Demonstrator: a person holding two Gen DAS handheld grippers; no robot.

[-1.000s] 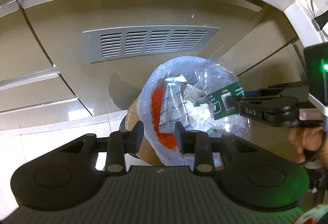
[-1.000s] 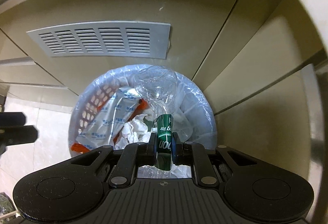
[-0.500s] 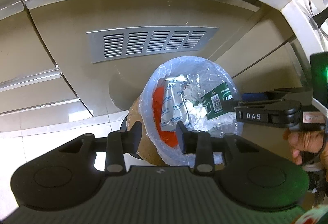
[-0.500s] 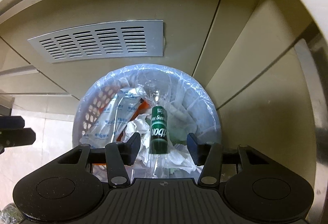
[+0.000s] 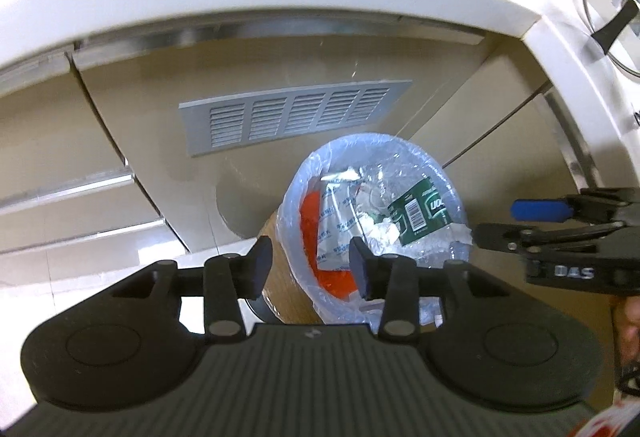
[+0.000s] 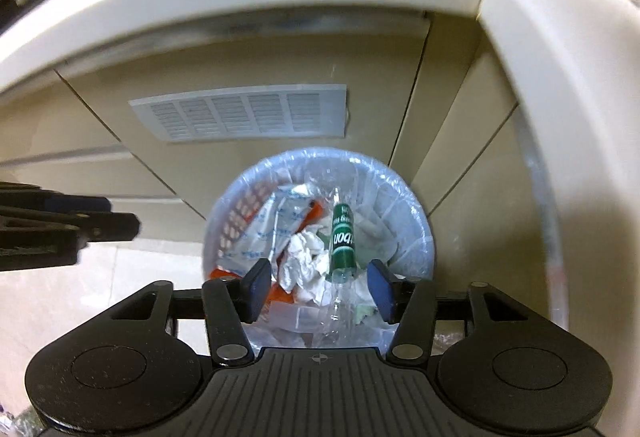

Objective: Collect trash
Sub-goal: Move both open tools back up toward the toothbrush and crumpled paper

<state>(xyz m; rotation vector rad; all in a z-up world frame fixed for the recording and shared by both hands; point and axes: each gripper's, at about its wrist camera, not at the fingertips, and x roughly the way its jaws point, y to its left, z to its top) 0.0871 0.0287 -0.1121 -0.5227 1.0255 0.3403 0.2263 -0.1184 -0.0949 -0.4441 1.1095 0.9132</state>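
Dropped since a second ago, bottle (image 6: pixel 342 241) lies in bin (image 6: pixel 420 233) on trash; right gripper (image 6: pixel 318 287) jaws just opened, wide, empty. Left gripper (image 5: pixel 310 267) partly open, empty, just widening.

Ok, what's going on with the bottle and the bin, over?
Right hand-held gripper open, empty, jaws just opened. Left hand-held gripper open, empty, also just widened. Green-labelled plastic bottle lying in lined trash bin on crumpled paper. Nothing in the way.
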